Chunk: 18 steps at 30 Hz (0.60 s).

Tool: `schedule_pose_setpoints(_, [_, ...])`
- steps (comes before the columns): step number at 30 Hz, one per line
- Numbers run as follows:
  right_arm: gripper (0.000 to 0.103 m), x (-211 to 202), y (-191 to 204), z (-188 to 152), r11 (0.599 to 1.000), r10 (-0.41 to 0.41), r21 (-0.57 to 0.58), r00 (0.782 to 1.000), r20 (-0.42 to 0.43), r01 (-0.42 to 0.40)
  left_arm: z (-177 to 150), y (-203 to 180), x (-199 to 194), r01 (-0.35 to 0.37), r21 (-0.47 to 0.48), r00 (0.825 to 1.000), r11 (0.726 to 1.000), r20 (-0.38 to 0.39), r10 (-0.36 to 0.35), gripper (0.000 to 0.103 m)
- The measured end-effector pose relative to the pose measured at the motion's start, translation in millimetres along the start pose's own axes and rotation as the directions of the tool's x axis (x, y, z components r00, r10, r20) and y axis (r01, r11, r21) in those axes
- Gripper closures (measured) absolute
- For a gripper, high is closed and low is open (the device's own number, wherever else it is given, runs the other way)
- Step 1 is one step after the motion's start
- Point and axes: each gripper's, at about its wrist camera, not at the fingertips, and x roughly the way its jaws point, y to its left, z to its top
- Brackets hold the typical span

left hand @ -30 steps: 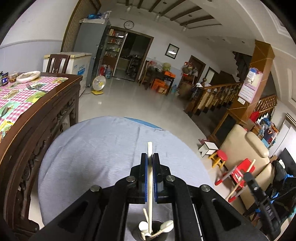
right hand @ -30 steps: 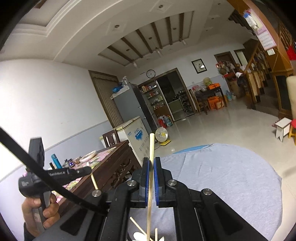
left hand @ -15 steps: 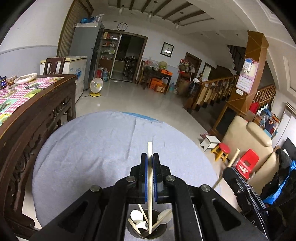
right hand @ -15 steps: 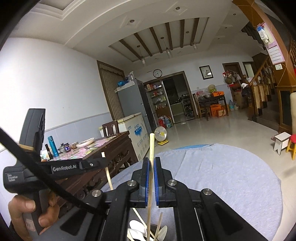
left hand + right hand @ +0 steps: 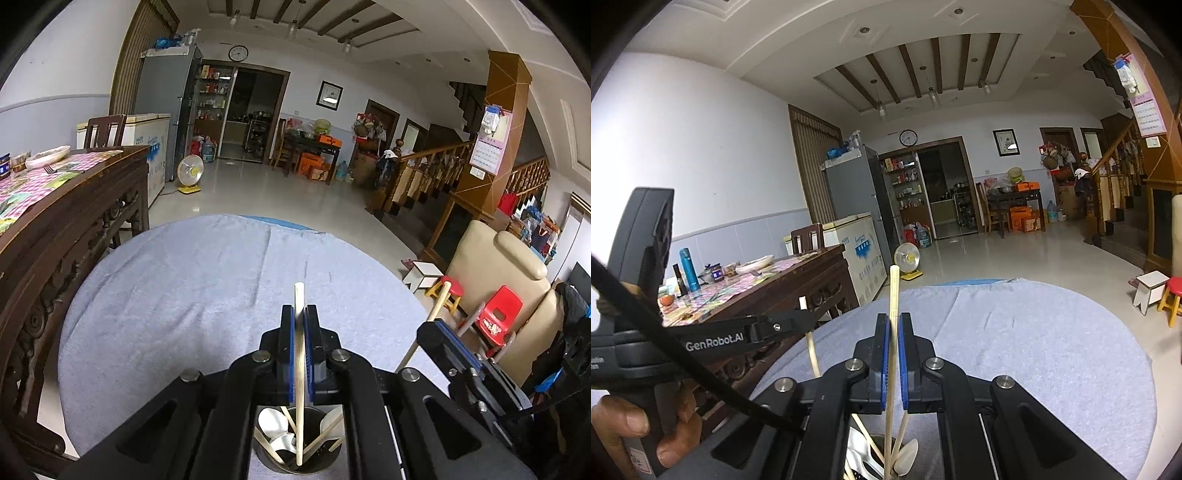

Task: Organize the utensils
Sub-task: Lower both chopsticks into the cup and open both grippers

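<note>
Two chopsticks: one in each gripper, both standing over the dark utensil cup (image 5: 291,443).
Table: round, under a grey-blue cloth (image 5: 207,295); the cup sits at its near edge.
Cup contents: white spoons (image 5: 273,424) and other chopsticks, leaning every way.
Left gripper (image 5: 300,350): fingers pinched tight on its chopstick (image 5: 299,302).
Right gripper (image 5: 893,354): likewise clamped on its own chopstick (image 5: 894,291).
Long axis: each stick runs nearly upright, lower end already inside the cup, free end above the fingers.
Step, as I judge it: lower straight, keep sticks clear of the spoons, let go only once the tips are well down.
</note>
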Motion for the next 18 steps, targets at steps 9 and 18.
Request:
schedule_pose_setpoints(9, [0.098,8,0,-12,1.000,0.001,-0.003,0.999,-0.034,-0.001,-9,-1,4,-0.022,0.005,1.000,1.000,-0.016,0.022,0.098])
schedule_pose_setpoints(18, [0.098,15,5,-17,1.000,-0.003,-0.017,0.998,-0.066,0.002,-19,0,15,-0.048,0.008,0.997,0.999,-0.051,0.049,0.098])
